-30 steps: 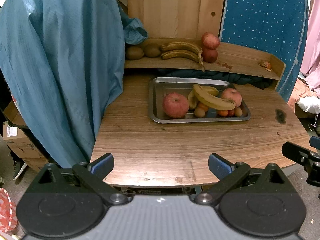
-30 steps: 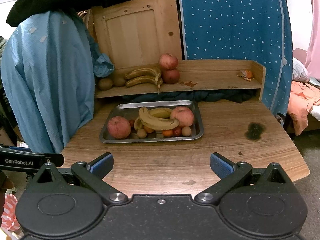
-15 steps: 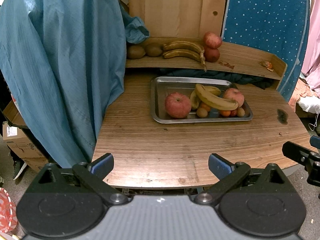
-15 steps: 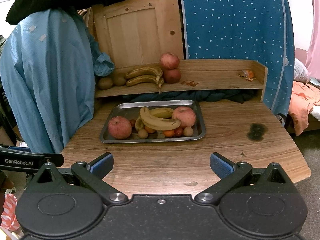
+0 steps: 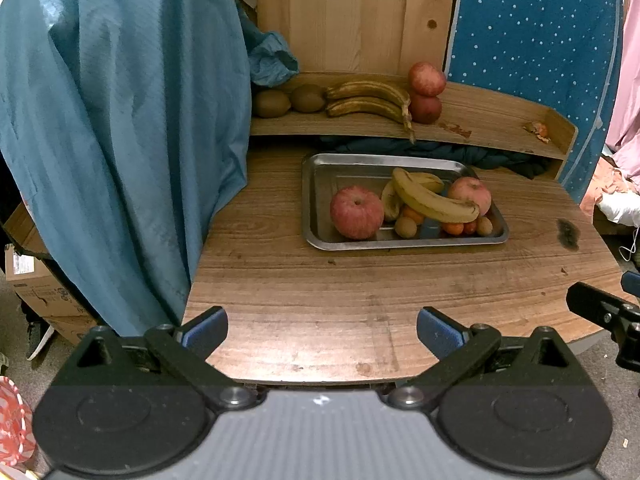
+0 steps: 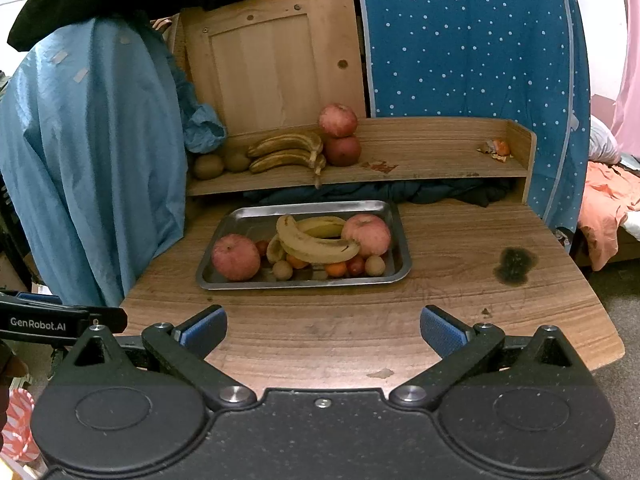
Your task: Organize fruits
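While both grippers, left gripper (image 5: 322, 326) and right gripper (image 6: 323, 326), gape wide and empty over the wooden bench (image 6: 460, 280), lifting the long yellow banana (image 6: 316, 246) could roll small round fruits in the shallow steel tray (image 6: 240, 216); it rests across them.

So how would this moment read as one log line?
left gripper: open, empty | right gripper: open, empty | fruit on tray and shelf

wooden table (image 6: 460, 296) | wooden shelf (image 6: 432, 152) | dotted blue cloth (image 6: 460, 40)
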The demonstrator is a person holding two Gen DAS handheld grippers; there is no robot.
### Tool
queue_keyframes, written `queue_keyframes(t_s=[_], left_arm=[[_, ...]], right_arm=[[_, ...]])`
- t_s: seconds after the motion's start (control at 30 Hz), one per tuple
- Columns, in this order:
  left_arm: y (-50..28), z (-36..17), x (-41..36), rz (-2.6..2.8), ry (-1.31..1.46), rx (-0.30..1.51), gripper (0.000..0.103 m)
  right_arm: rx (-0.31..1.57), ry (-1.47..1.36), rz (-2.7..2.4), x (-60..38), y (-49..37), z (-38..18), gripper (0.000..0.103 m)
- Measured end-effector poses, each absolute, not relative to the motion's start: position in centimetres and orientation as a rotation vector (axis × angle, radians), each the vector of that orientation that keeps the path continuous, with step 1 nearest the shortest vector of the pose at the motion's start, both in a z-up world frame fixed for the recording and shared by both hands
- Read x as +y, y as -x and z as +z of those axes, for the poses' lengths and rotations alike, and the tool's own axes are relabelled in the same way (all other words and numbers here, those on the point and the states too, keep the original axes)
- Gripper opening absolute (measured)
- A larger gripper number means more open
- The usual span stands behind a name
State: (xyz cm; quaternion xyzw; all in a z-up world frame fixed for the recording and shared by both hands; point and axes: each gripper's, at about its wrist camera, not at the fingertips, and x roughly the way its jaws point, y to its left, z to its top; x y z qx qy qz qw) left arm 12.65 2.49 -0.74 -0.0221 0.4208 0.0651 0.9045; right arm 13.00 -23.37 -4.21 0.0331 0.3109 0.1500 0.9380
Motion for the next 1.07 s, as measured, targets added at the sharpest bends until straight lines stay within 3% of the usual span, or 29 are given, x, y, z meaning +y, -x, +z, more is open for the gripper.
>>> queue_keyframes(t_s=[1.07], left_arm=[[-13.9, -1.0, 1.9, 0.143, 0.028, 0.890, 0.103]], right_arm=[[0.656, -0.068, 0.314, -24.3, -14.4, -4.9, 0.102]])
